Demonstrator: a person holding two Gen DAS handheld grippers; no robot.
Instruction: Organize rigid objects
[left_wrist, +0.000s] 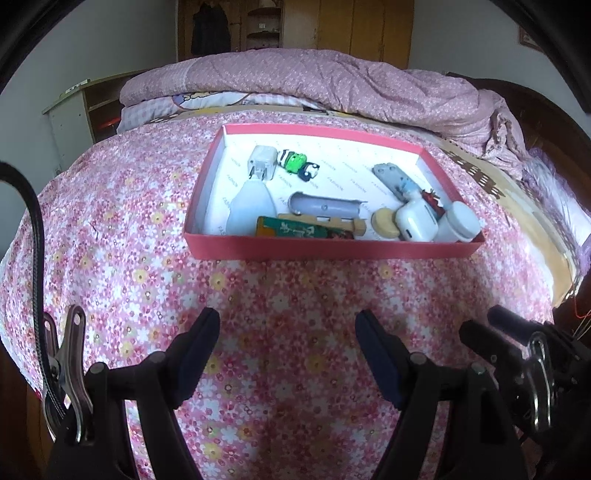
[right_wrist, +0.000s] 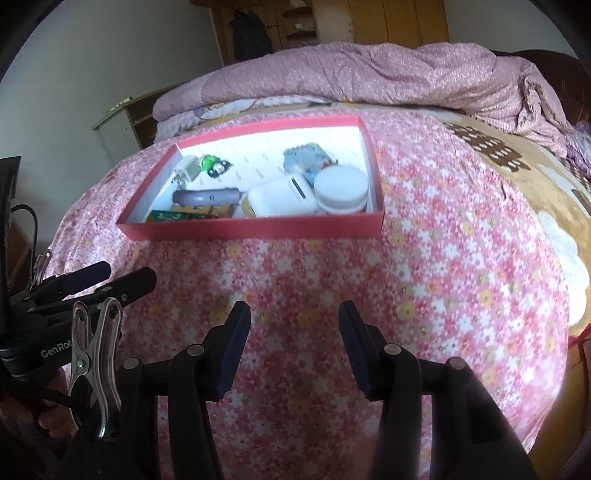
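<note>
- Soft, even daylight; no harsh shadows.
- The box (right_wrist: 258, 227) glares white inside, its floor washed out in the right wrist view.
- Strong fisheye bending, with dark corners.
- Right wrist view slightly blurred; near fingers (left_wrist: 199, 350) soft.

Pink-walled box (left_wrist: 332, 251), white inside; pink floral bedsheet (left_wrist: 295, 295); green toy (left_wrist: 295, 160).

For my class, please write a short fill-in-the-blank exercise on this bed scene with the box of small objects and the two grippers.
1. The small objects lie in a shallow box whose outer walls are ____.
2. The toy figure beside the white charger plug is mainly ____ in colour.
3. The box rests on a bedspread printed with small ____.
4. The left gripper and right gripper both hold ____.

Missing words: red; green; flowers; nothing
</note>
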